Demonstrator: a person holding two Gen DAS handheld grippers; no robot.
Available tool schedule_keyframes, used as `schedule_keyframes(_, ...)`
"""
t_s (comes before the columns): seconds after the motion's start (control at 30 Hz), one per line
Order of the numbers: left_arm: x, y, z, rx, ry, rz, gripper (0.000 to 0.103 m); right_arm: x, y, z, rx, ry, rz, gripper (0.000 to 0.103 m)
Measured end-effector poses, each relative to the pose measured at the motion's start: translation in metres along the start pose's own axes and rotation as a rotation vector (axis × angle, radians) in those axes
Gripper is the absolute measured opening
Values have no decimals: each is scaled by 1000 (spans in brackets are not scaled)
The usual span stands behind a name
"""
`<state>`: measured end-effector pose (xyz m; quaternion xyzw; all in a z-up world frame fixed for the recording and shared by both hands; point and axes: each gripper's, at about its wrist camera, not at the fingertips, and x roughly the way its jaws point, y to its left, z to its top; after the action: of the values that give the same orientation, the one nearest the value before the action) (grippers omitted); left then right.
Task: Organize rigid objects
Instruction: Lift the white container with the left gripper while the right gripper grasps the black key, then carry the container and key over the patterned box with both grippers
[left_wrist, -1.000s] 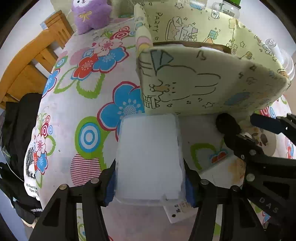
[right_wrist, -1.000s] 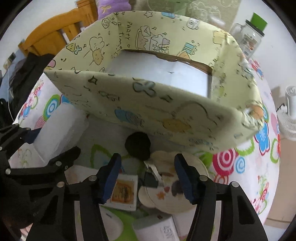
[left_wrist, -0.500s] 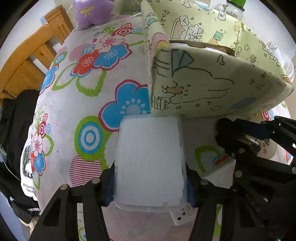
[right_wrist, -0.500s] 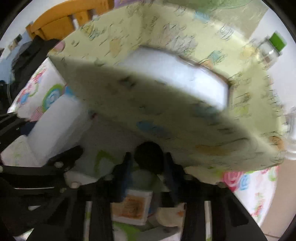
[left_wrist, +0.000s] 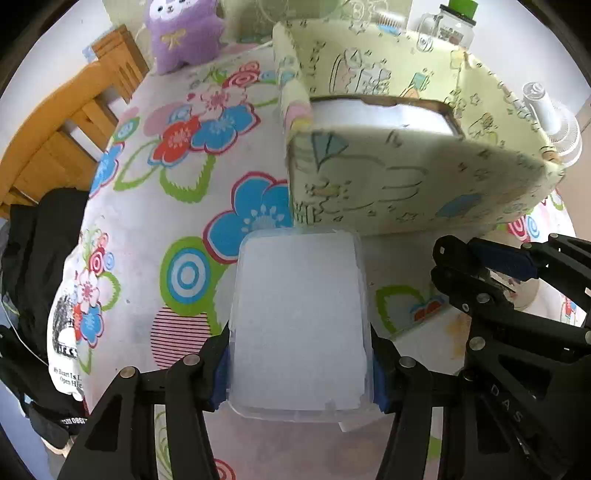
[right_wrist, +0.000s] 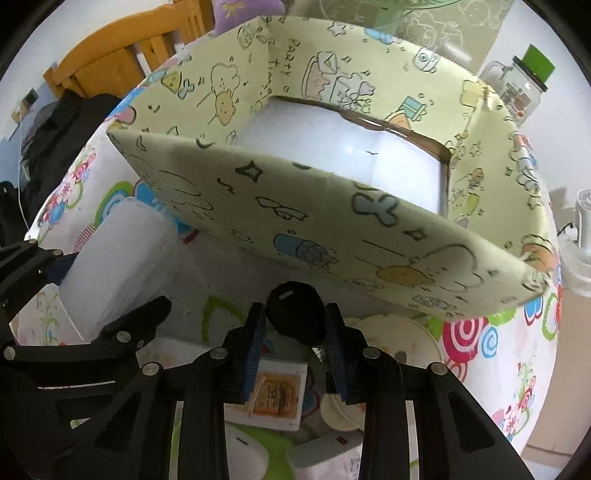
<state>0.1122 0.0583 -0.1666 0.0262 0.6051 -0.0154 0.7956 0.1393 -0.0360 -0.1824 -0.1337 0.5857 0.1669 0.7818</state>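
Right tongs (right_wrist: 295, 328) now clamp black knob (right_wrist: 293, 310), pointing steeply downward.

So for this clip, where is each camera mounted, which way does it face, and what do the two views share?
Left wrist: on the left gripper, looking steeply down its fingers at the translucent box it clamps; the right gripper shows at right.
Right wrist: on the right gripper, looking steeply down at the black round object it has just closed on; the left gripper shows at left.
Shared: yellow cartoon bin, translucent box, floral tablecloth.
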Motion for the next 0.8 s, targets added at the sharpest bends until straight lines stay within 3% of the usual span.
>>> schedule_keyframes(0.8, -84, -21, -11, 68, -119, -8, 60, -100, -19, -24, 102, -95, -33, 35)
